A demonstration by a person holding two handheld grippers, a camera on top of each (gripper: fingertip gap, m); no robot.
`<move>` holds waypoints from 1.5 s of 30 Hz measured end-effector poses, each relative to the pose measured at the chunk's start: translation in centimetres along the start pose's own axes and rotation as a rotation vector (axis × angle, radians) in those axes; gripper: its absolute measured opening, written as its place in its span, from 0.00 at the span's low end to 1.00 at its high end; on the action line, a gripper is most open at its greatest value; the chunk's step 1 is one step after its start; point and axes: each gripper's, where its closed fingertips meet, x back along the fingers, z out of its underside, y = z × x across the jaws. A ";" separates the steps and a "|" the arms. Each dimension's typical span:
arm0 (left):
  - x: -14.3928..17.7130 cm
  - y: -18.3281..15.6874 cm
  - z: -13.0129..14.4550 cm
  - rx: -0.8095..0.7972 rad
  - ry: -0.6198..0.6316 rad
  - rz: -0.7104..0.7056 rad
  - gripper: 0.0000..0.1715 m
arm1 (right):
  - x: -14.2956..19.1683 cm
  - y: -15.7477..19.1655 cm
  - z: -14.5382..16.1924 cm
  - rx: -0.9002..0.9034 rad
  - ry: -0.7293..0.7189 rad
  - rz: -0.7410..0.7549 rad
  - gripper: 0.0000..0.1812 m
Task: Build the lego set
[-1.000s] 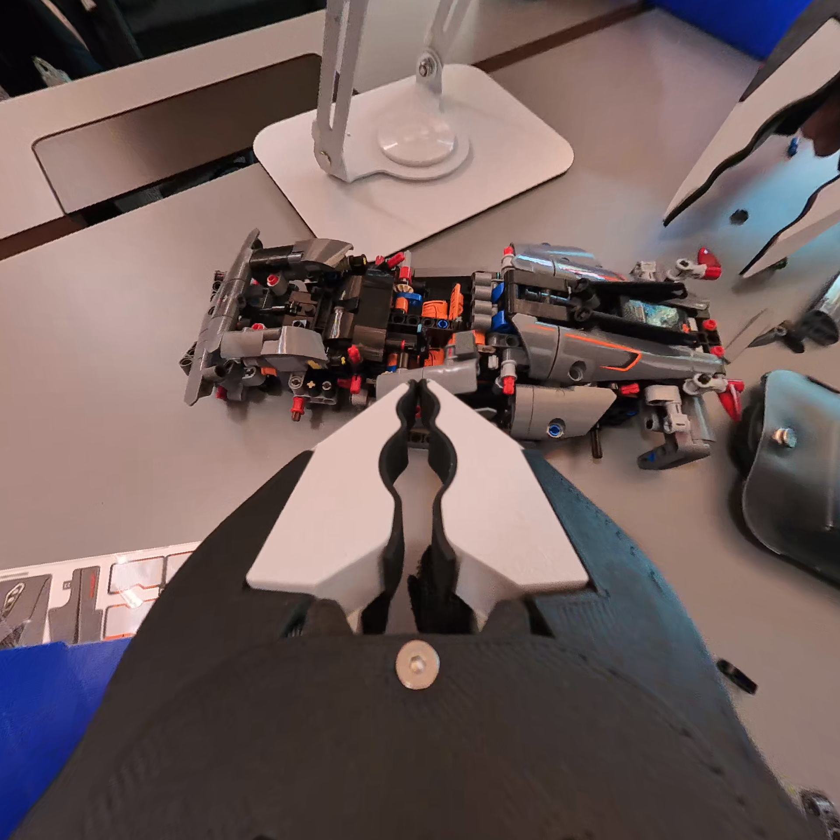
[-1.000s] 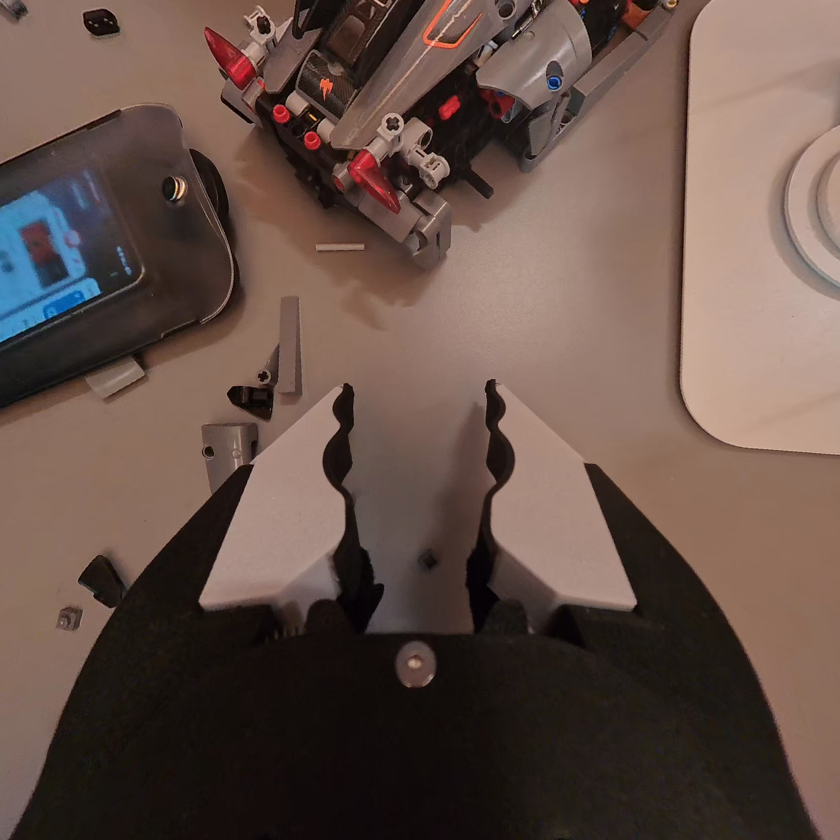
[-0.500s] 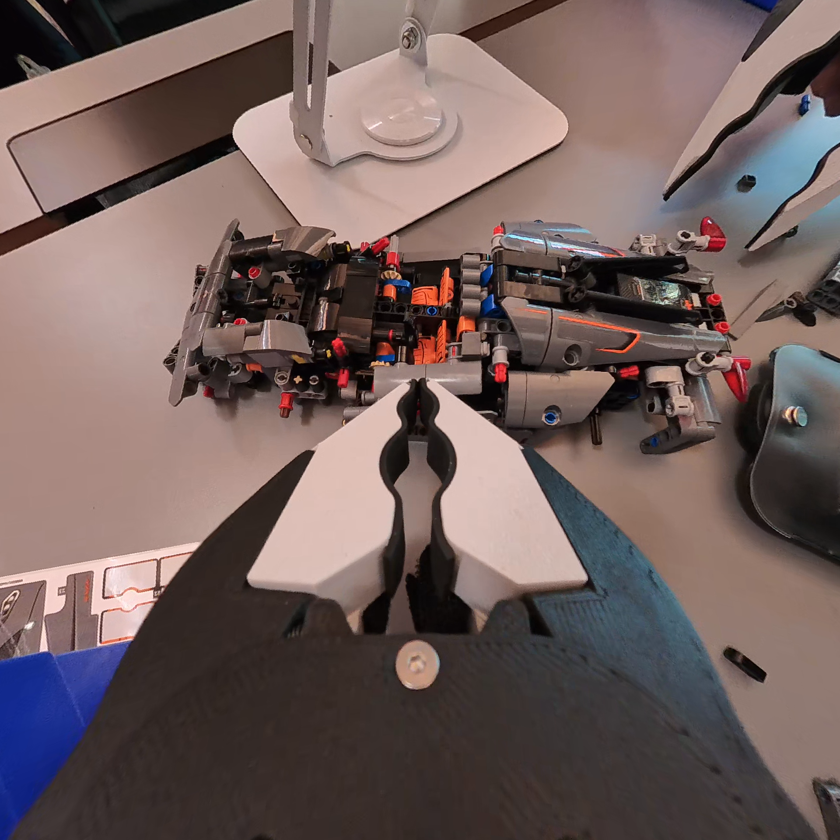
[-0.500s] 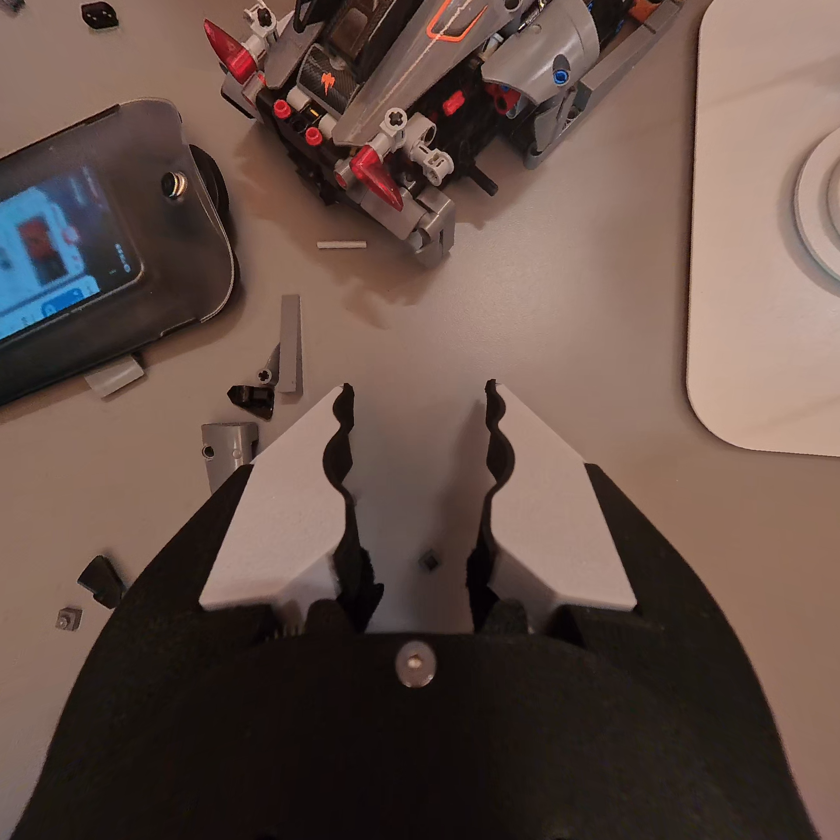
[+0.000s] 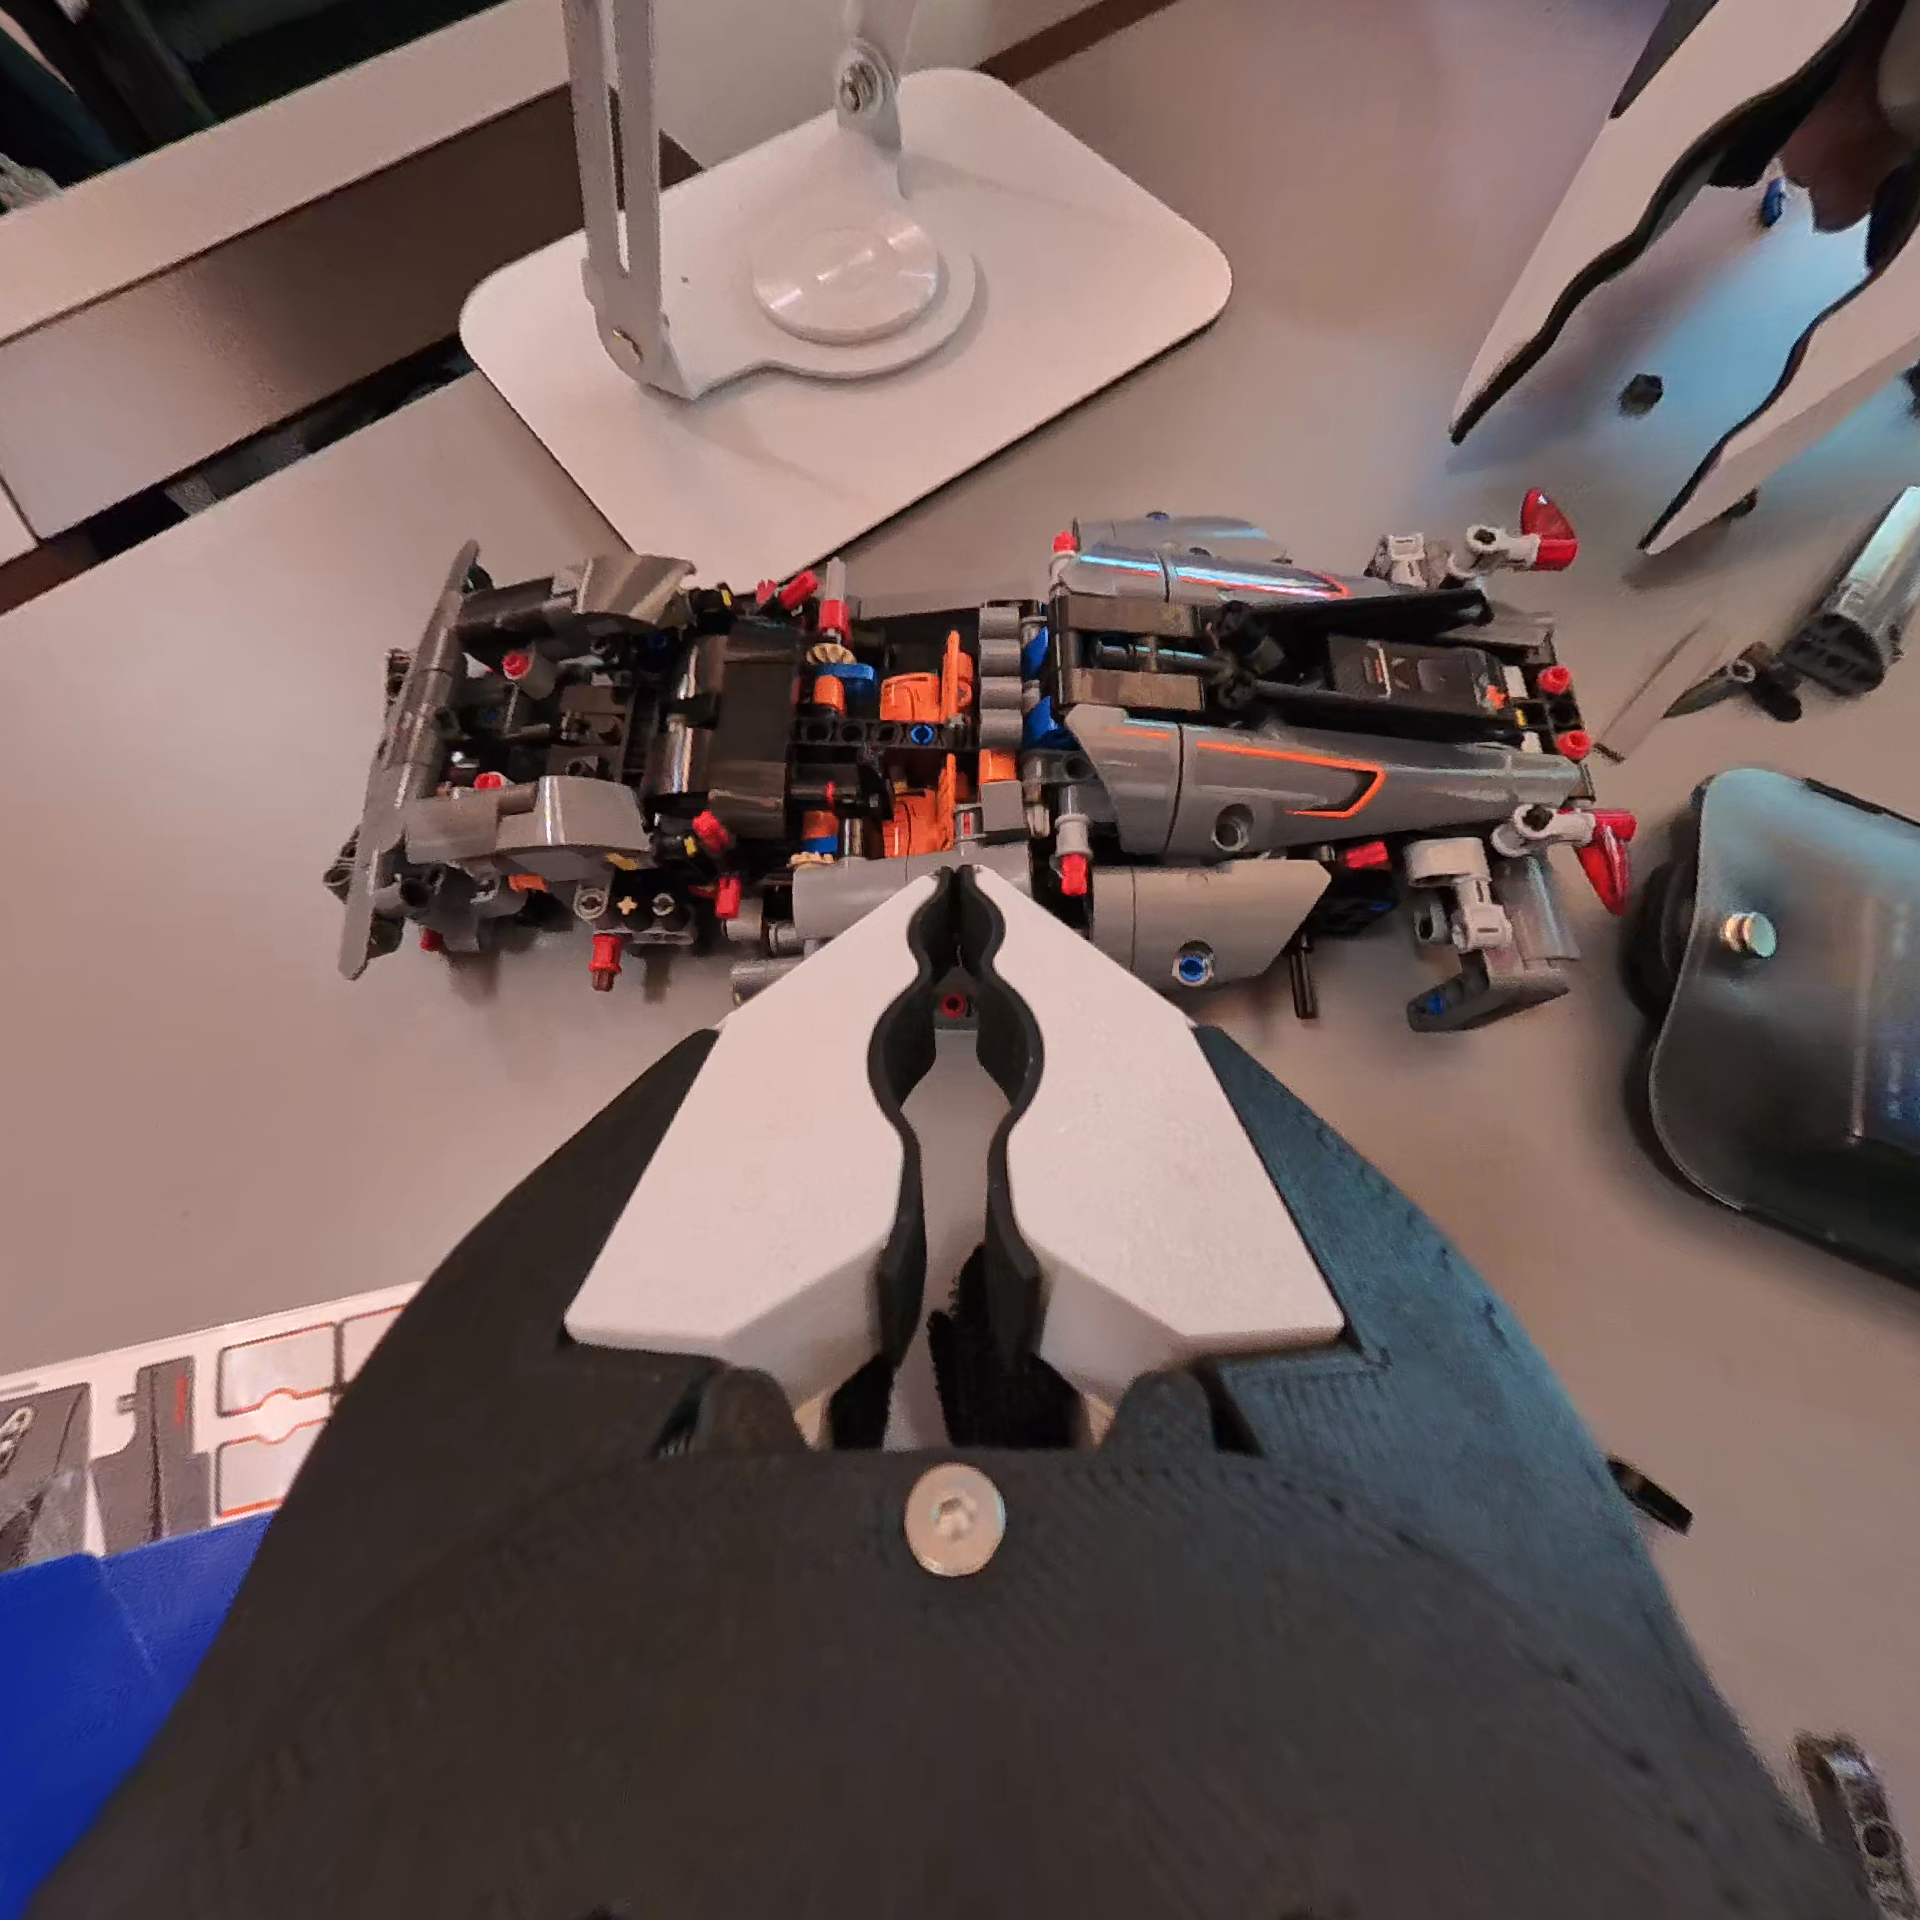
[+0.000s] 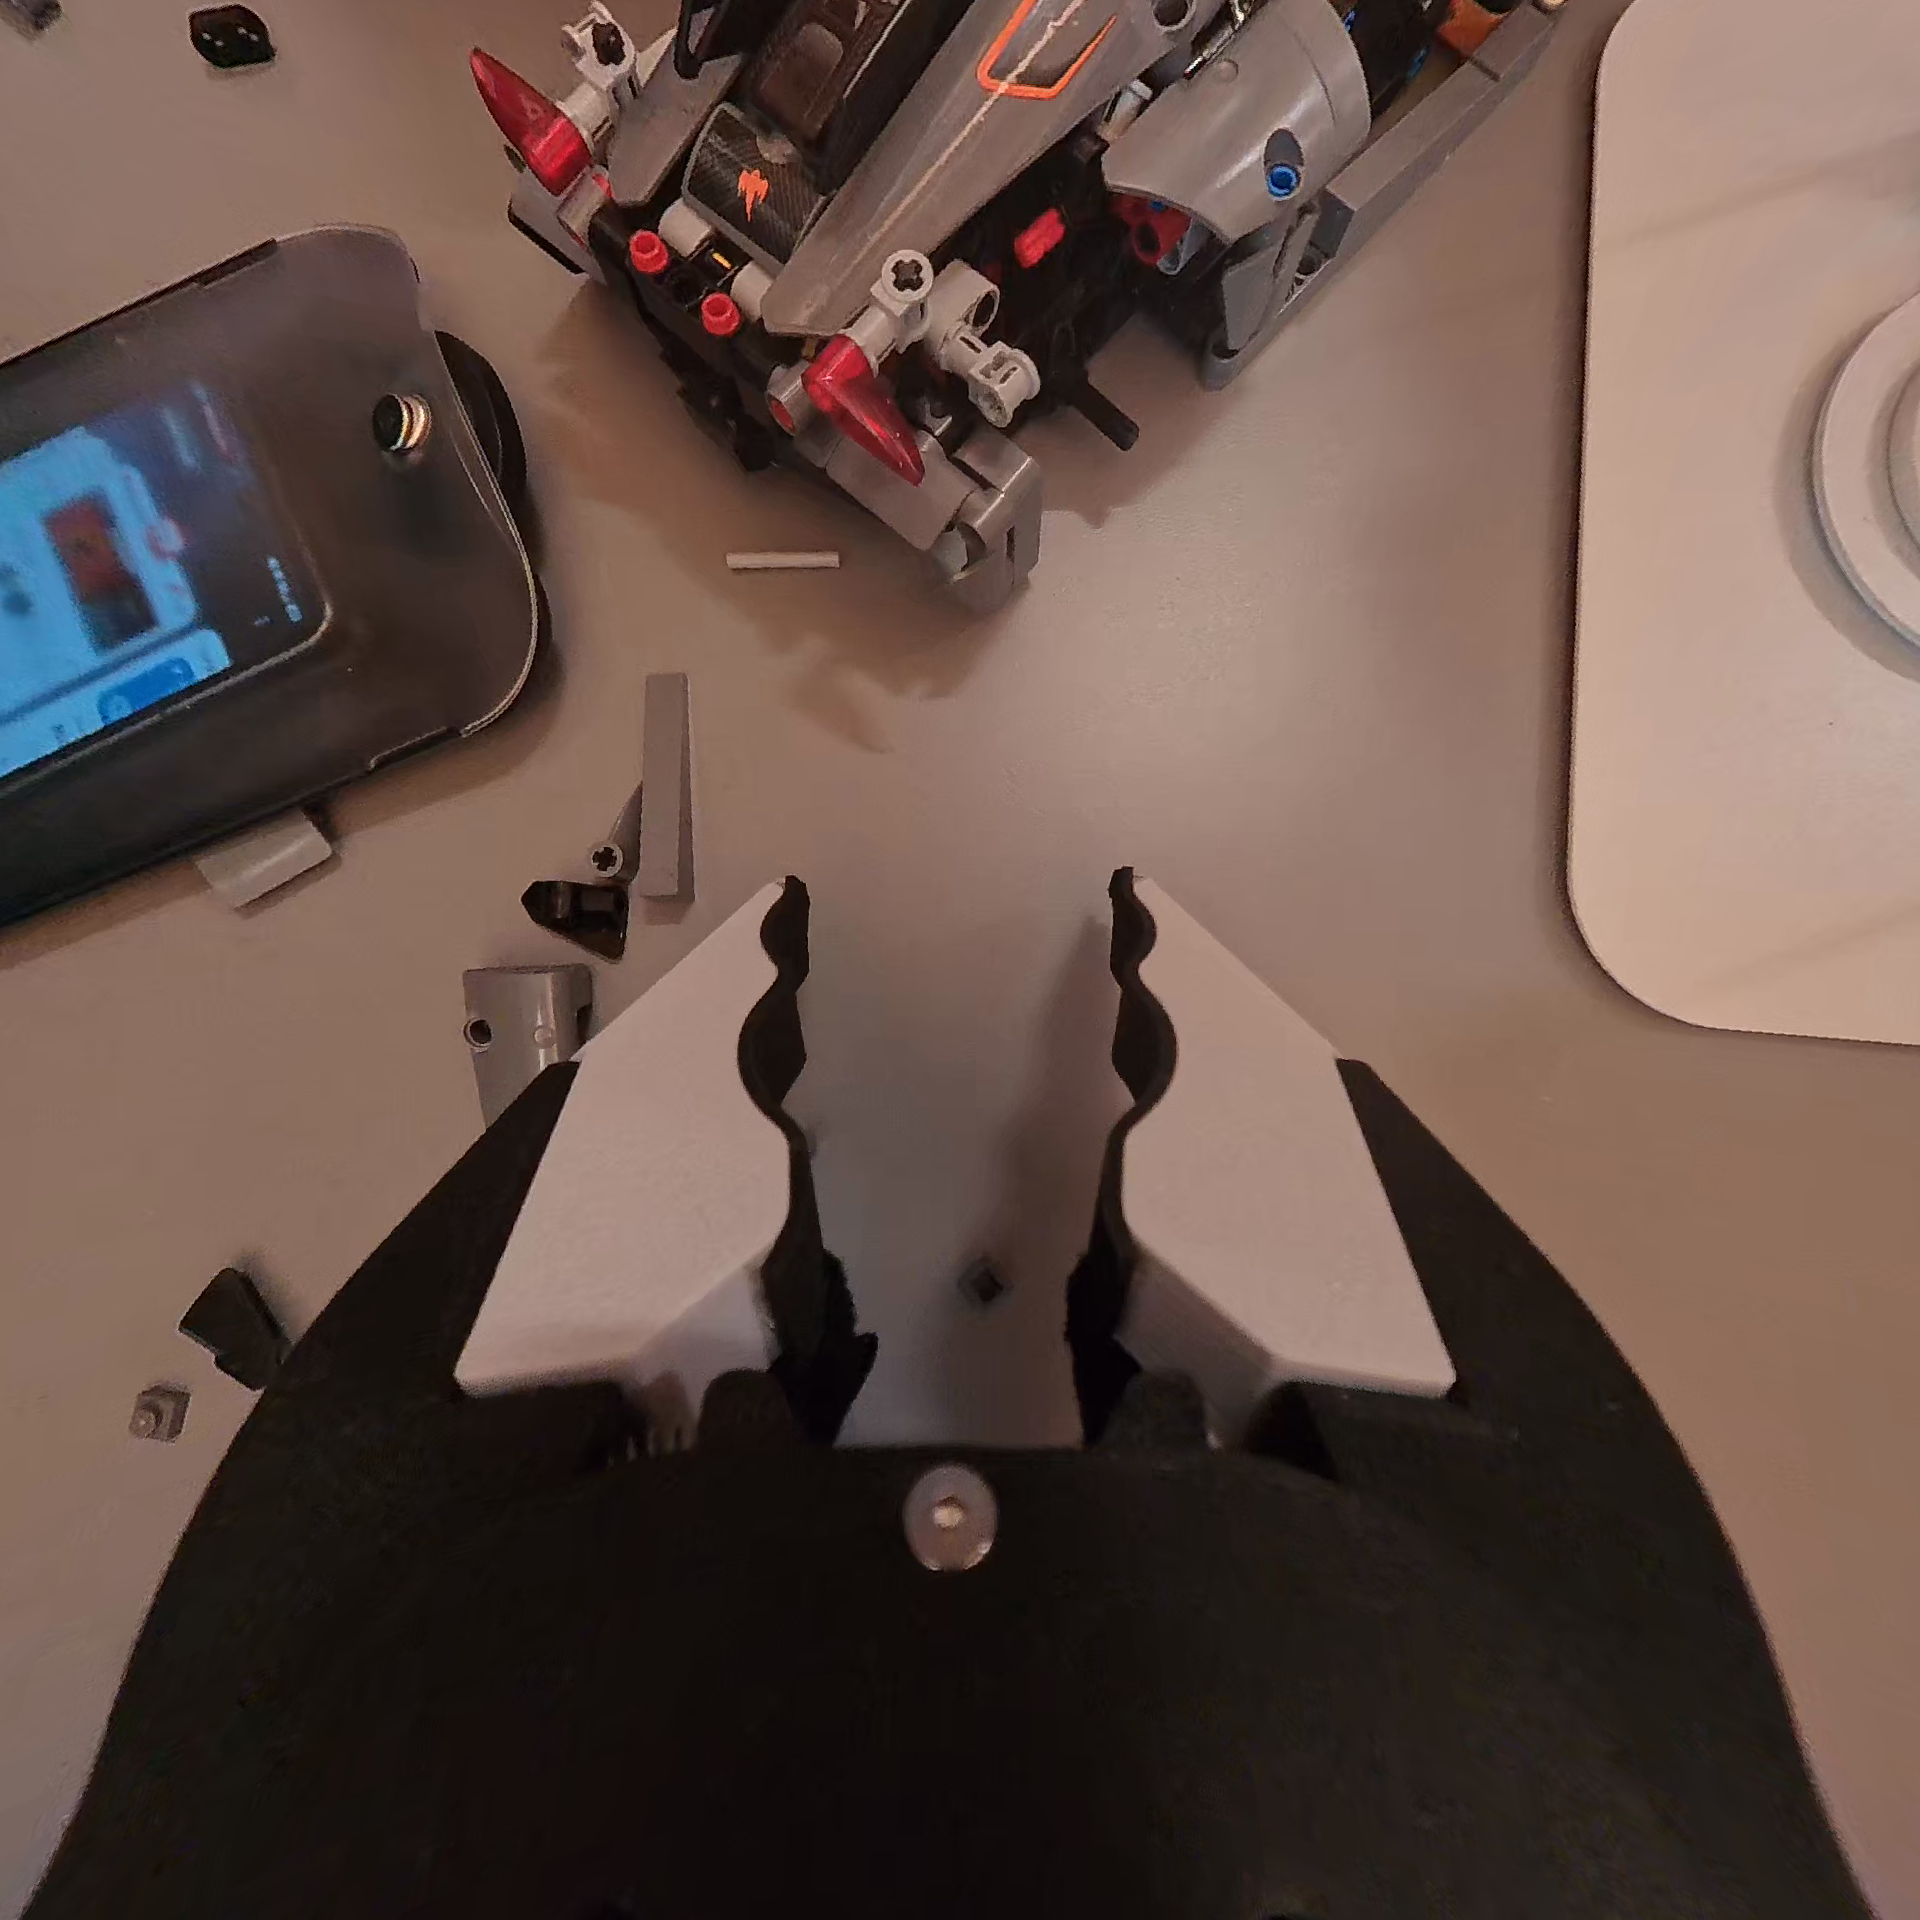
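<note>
The studded grey, black and orange Lego car point(image 5: 966, 758) lies lengthwise on the smooth grey table point(image 5: 208, 1039), near a white monitor stand base point(image 5: 831, 312). The left gripper point(image 5: 956, 883) has its wavy white fingers pinched together at the car's near side. The right gripper point(image 6: 956, 883) gapes wide and empty; loose grey pieces point(image 6: 665, 779) and a cased phone point(image 6: 208, 561) lie to its left.

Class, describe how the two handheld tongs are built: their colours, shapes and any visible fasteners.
Both the left tongs and right tongs share one design: two pale grey wedge-shaped fingers with wavy black inner edges, set in a broad matte black body bearing a silver screw. No cables or markings show.
</note>
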 end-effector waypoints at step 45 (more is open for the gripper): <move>0.0 0.2 -1.3 -0.018 0.020 0.000 0.00 | 0.0 0.0 0.0 0.001 0.001 0.000 0.32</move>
